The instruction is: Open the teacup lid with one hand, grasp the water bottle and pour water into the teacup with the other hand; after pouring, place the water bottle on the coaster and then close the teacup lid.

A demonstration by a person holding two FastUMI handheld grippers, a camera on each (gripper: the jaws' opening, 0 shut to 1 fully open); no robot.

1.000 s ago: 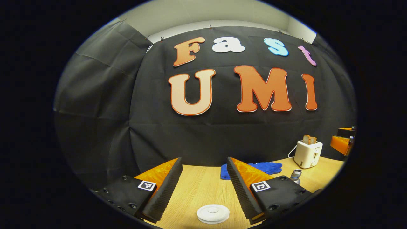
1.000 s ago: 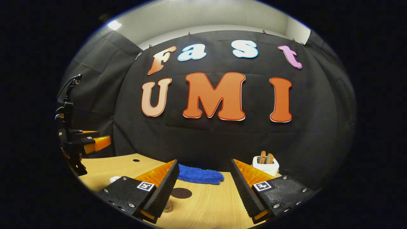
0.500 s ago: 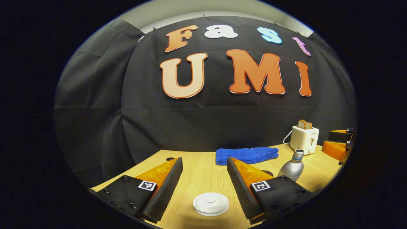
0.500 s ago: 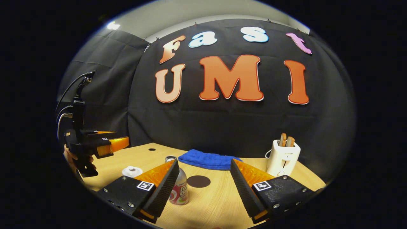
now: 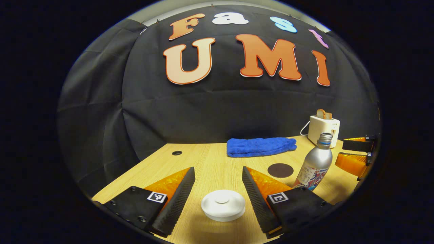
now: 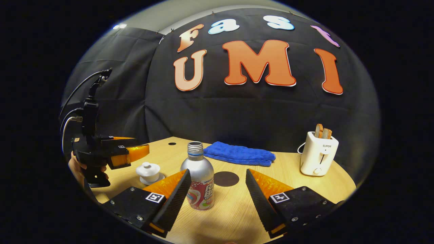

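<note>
Left gripper view, lower centre: my left tool (image 5: 217, 196) hangs with its fingers apart over the lidded white teacup (image 5: 223, 204), not touching it.

Right gripper view puts my right tool (image 6: 217, 200) at the bottom of the frame, fingers spread wide, the silver water bottle (image 6: 200, 179) standing upright between them on the worktop (image 6: 237, 210), just beside the left finger, ungripped. Its neck is uncapped. A dark round coaster (image 6: 226, 178) lies just behind the bottle, a folded blue cloth (image 6: 239, 153) farther back, and a white toaster (image 6: 318, 153) at right. The teacup sits left of the bottle, below my left tool at the frame's left edge.
</note>
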